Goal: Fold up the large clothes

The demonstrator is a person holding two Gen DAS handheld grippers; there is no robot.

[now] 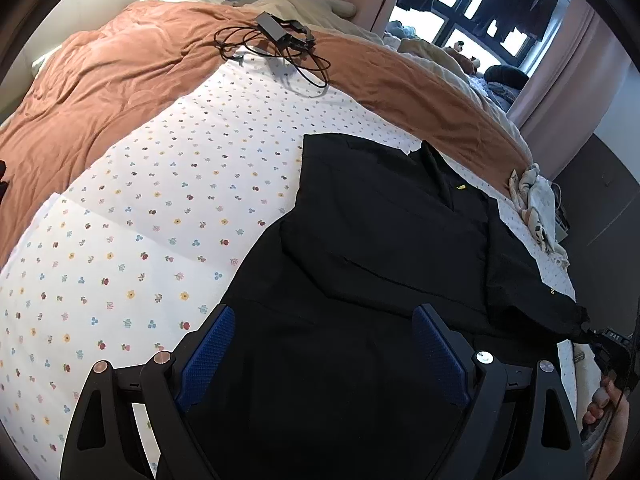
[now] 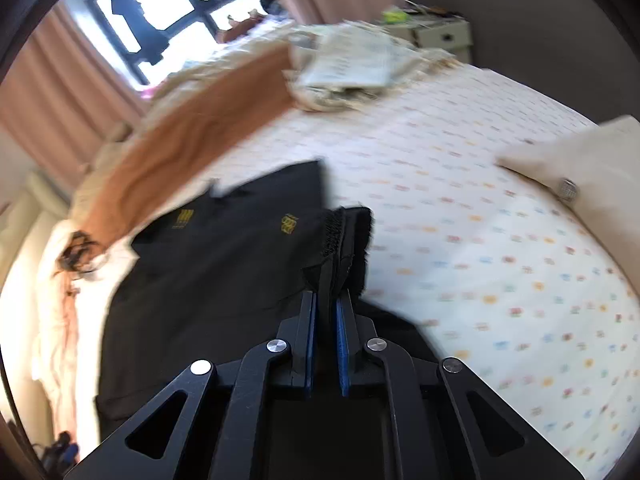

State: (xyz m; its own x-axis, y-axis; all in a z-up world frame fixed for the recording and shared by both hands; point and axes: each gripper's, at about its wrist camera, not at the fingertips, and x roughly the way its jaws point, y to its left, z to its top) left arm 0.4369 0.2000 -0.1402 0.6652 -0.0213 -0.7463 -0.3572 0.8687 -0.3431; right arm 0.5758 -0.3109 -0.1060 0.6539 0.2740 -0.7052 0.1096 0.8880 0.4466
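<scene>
The right tongs (image 2: pixel 329 312) are clamped on a ribbed cuff (image 2: pixel 347 232) of the black jacket (image 2: pixel 208 280), holding it above the bed sheet (image 2: pixel 460 240). The left tongs (image 1: pixel 320 344) stand wide, nothing between the pads, over the same jacket (image 1: pixel 380 240), which lies spread on the flowered sheet (image 1: pixel 160 220) beside an orange blanket (image 1: pixel 120 64).

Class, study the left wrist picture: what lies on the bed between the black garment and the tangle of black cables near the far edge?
In the left wrist view, only bare flower-print sheet lies between the black garment and the cables; nothing else rests on that stretch.
</scene>
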